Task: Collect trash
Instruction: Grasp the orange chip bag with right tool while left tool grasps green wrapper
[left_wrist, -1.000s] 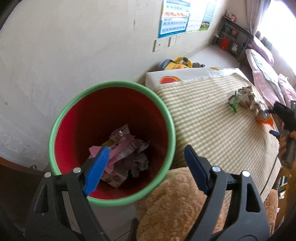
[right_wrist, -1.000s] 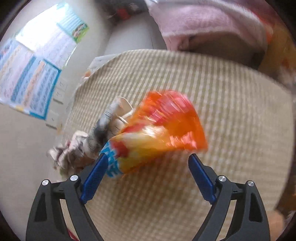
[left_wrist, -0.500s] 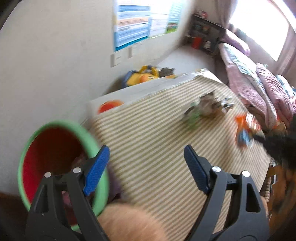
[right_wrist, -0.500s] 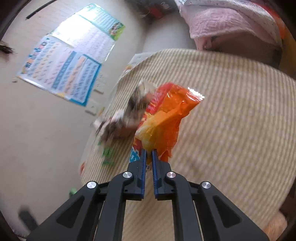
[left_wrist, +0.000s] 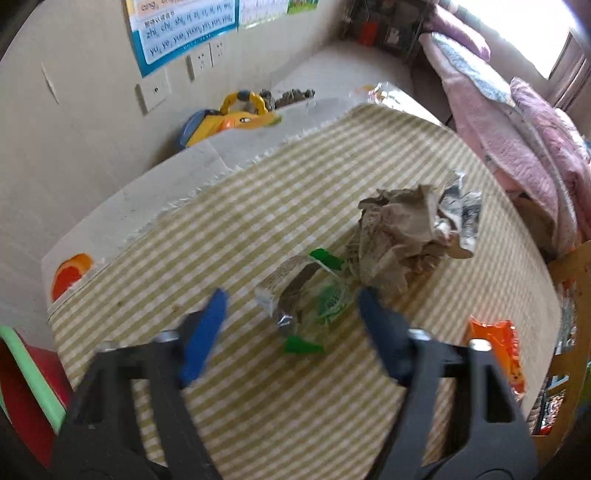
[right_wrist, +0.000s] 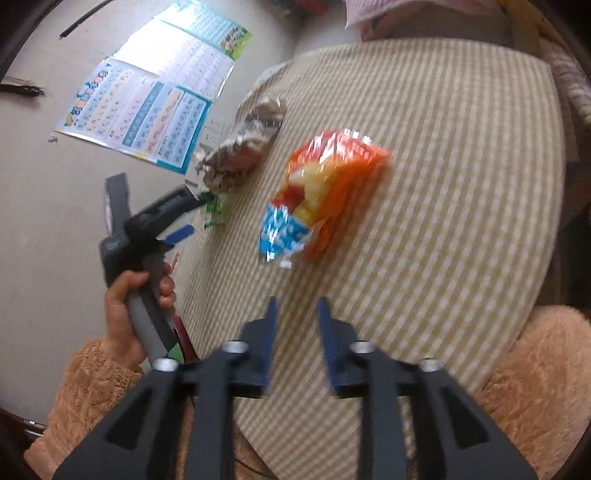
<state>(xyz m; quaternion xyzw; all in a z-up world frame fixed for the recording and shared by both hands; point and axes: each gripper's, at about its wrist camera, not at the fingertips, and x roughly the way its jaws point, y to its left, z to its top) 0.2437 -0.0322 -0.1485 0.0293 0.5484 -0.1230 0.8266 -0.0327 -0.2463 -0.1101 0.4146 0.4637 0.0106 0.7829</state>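
The left gripper (left_wrist: 291, 314) hangs over the striped cloth (left_wrist: 229, 236) with its blue fingers spread wide and nothing between them, and the green wrapper (left_wrist: 325, 295) lies straight ahead at twelve o'clock, flattened against a strip of cardboard and touching the crumpled paper (left_wrist: 402, 236) at about one o'clock. The right gripper (right_wrist: 295, 317) has its fingers a little apart and empty; the orange snack bag (right_wrist: 325, 199) lies loose on the cloth ahead of it at twelve o'clock, apart from the tips. The bin (left_wrist: 26, 384) shows only as a green rim and red wall at eight o'clock in the left view, well apart from all the litter. The likely trouble is a thin catch: the wrapper is flat and slippery, so a shallow pinch may slide off or snag the cloth and drag it. Closing carelessly could also take only a corner of the paper and scatter the pile. The bag, light and puffy, may slip or skate away if nudged.
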